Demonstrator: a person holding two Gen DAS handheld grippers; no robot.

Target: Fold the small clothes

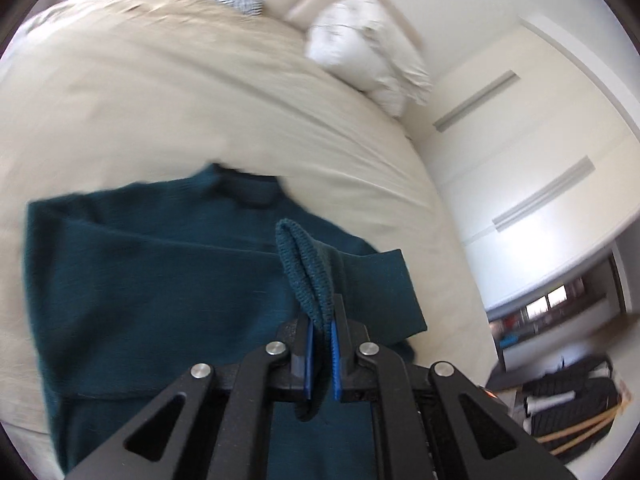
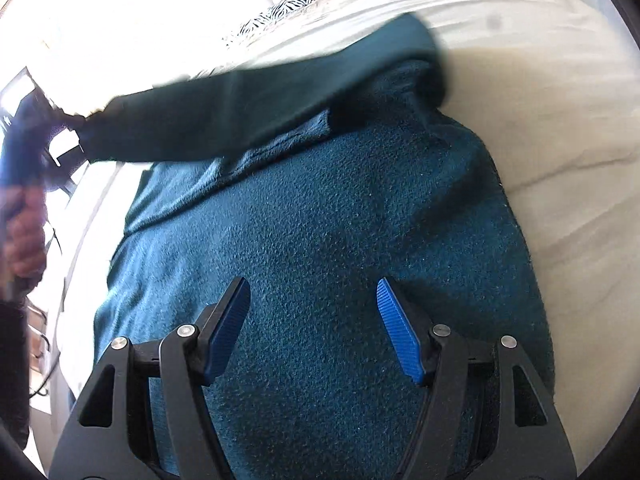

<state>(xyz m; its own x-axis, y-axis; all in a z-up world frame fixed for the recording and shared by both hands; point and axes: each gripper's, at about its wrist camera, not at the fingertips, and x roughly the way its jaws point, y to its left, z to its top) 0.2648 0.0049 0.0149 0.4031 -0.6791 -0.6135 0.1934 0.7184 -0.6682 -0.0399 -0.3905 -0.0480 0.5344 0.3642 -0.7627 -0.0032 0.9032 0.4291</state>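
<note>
The left gripper (image 1: pixel 321 312) pinches the ribbed cuff (image 1: pixel 306 268) of the teal sweater (image 1: pixel 160 280) lying near the bed (image 1: pixel 200 100) edge; the right gripper (image 2: pixel 314 320) hovers wide open, empty, over it; cupboards (image 1: pixel 520 160) stand beyond.

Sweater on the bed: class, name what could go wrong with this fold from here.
1. The left gripper pinches only the ribbed cuff, which might slip out.
2. The right gripper hangs open over the sweater without pinning it, so pulling the sleeve may drag the body out of shape.
</note>
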